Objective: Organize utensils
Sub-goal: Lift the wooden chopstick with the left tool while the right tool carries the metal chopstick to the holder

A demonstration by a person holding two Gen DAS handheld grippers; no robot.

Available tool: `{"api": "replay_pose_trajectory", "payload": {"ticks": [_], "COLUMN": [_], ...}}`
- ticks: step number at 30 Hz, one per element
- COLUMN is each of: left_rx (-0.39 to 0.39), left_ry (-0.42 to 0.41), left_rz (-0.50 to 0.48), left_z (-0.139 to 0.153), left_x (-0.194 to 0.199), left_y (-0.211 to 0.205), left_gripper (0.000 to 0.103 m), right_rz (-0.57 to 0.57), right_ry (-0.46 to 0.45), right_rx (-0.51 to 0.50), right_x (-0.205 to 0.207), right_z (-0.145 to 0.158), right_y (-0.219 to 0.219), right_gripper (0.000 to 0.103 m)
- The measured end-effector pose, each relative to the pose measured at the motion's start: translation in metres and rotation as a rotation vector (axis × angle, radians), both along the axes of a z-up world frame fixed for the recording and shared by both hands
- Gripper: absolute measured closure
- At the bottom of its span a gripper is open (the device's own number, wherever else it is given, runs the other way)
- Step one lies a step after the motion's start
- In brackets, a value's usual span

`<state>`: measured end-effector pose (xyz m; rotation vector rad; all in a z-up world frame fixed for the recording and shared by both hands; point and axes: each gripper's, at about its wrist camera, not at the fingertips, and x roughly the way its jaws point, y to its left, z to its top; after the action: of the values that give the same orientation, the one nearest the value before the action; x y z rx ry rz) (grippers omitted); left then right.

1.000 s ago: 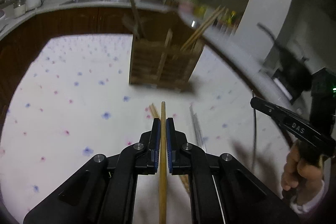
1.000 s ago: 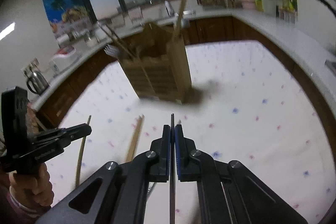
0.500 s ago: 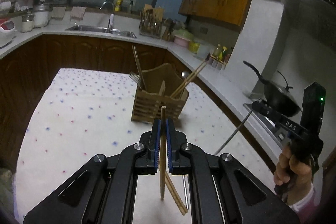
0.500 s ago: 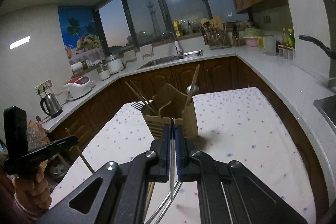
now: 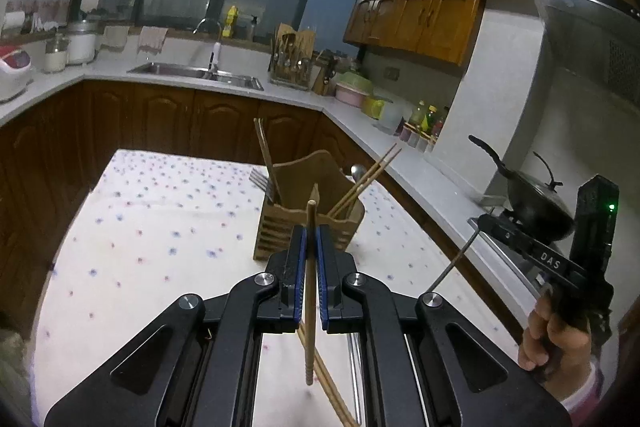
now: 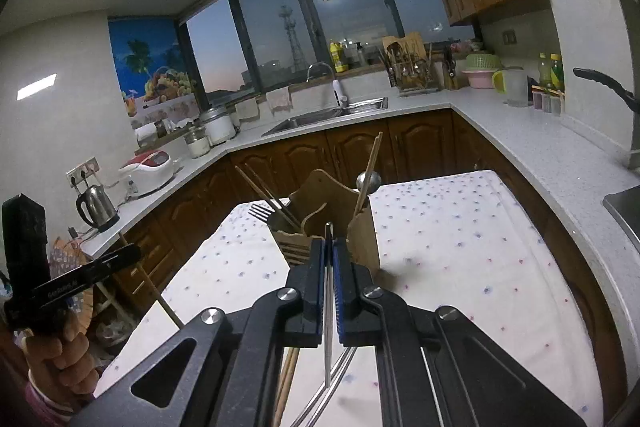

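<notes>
My left gripper (image 5: 310, 233) is shut on a wooden chopstick (image 5: 309, 347), which hangs lifted off the tablecloth. My right gripper (image 6: 328, 245) is shut on a thin metal chopstick (image 6: 327, 355), also clear of the cloth. Ahead of both stands the wooden utensil holder (image 5: 276, 227) (image 6: 364, 243) with a fork (image 5: 262, 183), a spoon (image 6: 369, 181) and chopsticks in it. The right gripper (image 5: 486, 223) shows at the right edge of the left wrist view, the left gripper (image 6: 134, 253) at the left edge of the right wrist view.
More wooden chopsticks (image 5: 330, 391) (image 6: 286, 383) and metal chopsticks (image 6: 334, 383) lie on the dotted tablecloth (image 5: 160, 227) under the grippers. A counter with a sink (image 5: 196, 71) wraps around behind; a black wok (image 5: 536, 215) sits on the right.
Both grippers rose and tilted upward, each lifting its chopstick off the tablecloth. The holder now looks farther and lower in both views.
</notes>
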<state>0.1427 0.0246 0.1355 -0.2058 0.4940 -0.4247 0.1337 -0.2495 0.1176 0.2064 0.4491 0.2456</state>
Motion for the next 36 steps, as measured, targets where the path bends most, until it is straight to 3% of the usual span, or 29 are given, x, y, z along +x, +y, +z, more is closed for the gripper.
{"api": "replay_pose_trajectory", "payload": {"ticks": [15, 30, 36], "left_rx": [-0.02, -0.041, -0.06], "left_ry": [-0.078, -0.295, -0.317], "left_rz": [0.026, 0.115, 0.177], "left_z": [0.025, 0.09, 0.085], "left_x": [0.031, 0.088, 0.125], "left_y": [-0.005, -0.015, -0.022], "left_gripper": [0.099, 0.099, 0.099], "right_rz": [-0.019, -0.074, -0.115], "right_ry": [-0.041, -0.153, -0.208], "right_rx": [0.008, 0.044, 0.066], "right_x": [0.029, 0.087, 0.109], "right_z": [0.016, 0.055, 0.062], "right_y": [-0.005, -0.011, -0.012], "right_gripper": [0.099, 0.099, 0.099]}}
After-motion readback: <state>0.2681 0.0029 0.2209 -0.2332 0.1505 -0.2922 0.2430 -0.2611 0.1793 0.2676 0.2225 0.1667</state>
